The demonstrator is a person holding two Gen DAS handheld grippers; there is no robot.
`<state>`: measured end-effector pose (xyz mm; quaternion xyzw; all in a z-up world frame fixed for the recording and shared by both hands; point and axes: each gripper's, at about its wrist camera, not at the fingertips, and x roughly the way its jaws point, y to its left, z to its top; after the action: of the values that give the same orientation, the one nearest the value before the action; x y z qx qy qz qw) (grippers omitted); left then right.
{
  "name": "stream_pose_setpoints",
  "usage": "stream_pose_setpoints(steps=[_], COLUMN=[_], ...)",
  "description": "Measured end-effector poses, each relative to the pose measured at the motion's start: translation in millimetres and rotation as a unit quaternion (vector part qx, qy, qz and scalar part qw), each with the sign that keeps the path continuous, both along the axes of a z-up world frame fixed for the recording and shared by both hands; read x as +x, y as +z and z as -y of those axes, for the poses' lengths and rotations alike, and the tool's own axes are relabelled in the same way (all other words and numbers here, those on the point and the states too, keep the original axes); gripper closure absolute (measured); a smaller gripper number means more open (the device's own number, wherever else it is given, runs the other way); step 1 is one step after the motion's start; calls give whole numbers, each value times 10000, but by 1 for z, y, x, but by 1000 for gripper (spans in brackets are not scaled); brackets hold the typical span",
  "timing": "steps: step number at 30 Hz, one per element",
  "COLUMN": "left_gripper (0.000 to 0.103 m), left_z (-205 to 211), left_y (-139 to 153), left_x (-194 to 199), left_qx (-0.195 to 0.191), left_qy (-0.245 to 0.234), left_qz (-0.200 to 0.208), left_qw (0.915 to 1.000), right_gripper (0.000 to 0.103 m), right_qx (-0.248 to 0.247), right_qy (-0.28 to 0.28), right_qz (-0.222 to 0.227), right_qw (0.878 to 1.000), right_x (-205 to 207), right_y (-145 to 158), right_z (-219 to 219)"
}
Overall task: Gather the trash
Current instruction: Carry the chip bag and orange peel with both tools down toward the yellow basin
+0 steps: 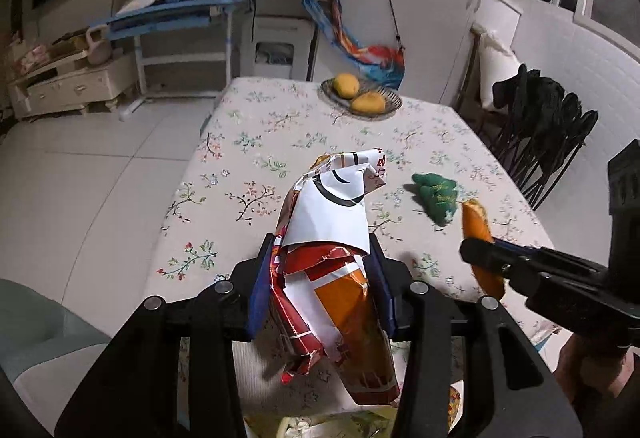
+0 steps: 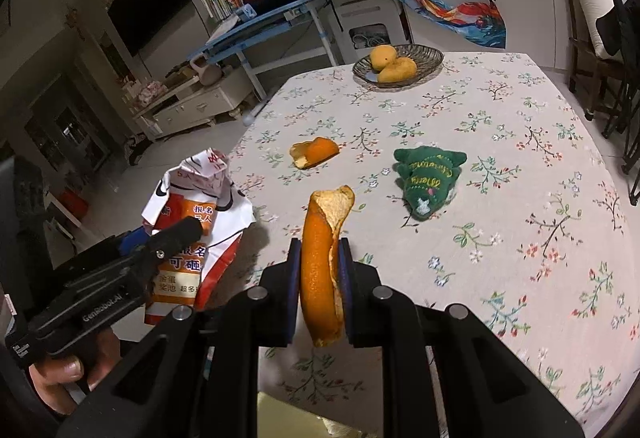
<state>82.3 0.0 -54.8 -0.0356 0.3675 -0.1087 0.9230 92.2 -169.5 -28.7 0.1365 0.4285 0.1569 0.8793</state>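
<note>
Trash split between both grippers, above near edge of floral tablecloth (image 2: 500,166). Left gripper (image 1: 322,270) clamping crumpled paper wrapper (image 1: 336,222), pads pressing both sides, wrapper sticking up past fingertips and hanging below. Right gripper (image 2: 320,270) pinching long strip of orange peel (image 2: 324,258), jaws nearly closed on it, peel standing upright. Second orange peel (image 2: 314,152) lying on cloth farther out, near green plush toy (image 2: 430,176). Wire basket (image 2: 432,56) holding two mangoes (image 2: 392,64) at far end.
</note>
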Motion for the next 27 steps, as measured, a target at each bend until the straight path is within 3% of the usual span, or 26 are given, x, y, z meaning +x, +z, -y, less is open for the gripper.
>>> stream_pose_setpoints(steps=[13,27], left_gripper=[61,61], left_z=[-7,-13], left_y=[6,-3], left_x=[-50,-96], left_qx=[-127,-107], left_qy=[45,-54], left_qz=[137,91], left_qw=[9998,9999], right_gripper=[84,84], right_qx=[262,359], right_qy=[-91,-55], right_qz=[81,-118], right_qw=[9996,9993], right_x=[-46,-90], right_y=[5,-5], right_z=[-1,-11])
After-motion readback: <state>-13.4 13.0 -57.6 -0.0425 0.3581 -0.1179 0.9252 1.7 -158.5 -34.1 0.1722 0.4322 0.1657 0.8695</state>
